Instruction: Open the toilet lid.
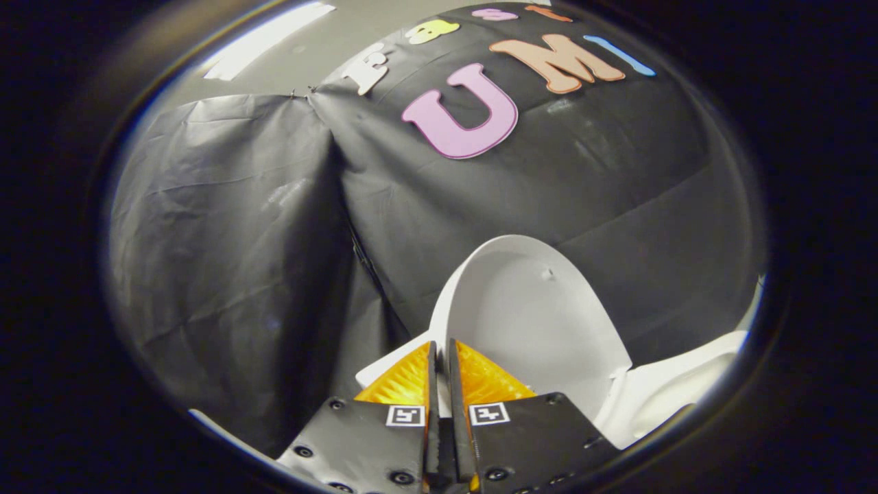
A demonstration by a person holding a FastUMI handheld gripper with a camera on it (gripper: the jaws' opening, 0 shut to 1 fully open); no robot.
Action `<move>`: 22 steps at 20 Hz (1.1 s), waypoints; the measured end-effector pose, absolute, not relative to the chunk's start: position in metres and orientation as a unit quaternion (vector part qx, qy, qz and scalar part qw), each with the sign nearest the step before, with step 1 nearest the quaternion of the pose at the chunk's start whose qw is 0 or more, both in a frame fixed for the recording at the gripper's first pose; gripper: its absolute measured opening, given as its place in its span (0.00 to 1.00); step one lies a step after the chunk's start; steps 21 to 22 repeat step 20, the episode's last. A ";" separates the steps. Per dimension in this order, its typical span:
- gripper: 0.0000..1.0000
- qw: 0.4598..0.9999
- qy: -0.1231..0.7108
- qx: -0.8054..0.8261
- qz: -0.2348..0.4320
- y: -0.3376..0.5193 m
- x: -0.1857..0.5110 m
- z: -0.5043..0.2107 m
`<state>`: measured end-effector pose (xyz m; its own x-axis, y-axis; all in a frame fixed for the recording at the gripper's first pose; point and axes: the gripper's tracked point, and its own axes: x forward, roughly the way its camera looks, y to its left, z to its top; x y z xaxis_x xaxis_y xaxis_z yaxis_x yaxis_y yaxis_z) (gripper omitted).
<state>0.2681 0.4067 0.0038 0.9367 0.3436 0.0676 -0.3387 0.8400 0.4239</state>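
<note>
Just beyond the gripper [442,353], whose fingers are being held nearly closed on the raised toilet lid [542,322]'s edge, a slip is being risked; the lid could be dropped back onto the bowl [675,394].

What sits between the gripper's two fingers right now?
In the gripper view, the hand-held gripper has its fingers nearly closed on the edge of the raised toilet lid, a thin white strip in the gap.

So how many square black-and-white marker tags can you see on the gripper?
2: one square black-and-white marker tag on each finger base, either side of the near-closed gripper, before the raised white plastic toilet lid.
</note>
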 end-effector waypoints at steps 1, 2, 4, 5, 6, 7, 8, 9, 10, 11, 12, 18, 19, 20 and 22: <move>0.09 0.959 -0.001 0.222 0.173 0.402 0.268 0.010; 0.13 0.961 -0.010 0.223 0.166 0.397 0.267 0.015; 0.20 0.963 -0.025 0.217 0.156 0.388 0.269 0.026; 0.20 0.965 -0.029 0.211 0.153 0.382 0.267 0.032; 0.20 0.968 -0.034 0.202 0.147 0.376 0.266 0.037; 0.20 0.971 -0.040 0.191 0.140 0.367 0.262 0.042; 0.20 0.974 -0.045 0.180 0.132 0.357 0.259 0.047; 0.20 0.976 -0.052 0.171 0.123 0.347 0.255 0.054; 0.20 0.979 -0.057 0.163 0.111 0.334 0.252 0.061; 0.20 0.981 -0.065 0.155 0.100 0.321 0.248 0.068; 0.22 0.983 -0.074 0.148 0.083 0.306 0.242 0.076; 0.37 0.985 -0.121 0.124 -0.005 0.215 0.202 0.116; 0.37 0.984 -0.123 0.125 -0.020 0.199 0.196 0.118; 0.37 0.984 -0.122 0.122 -0.037 0.183 0.191 0.117; 0.37 0.984 -0.122 0.122 -0.037 0.183 0.191 0.117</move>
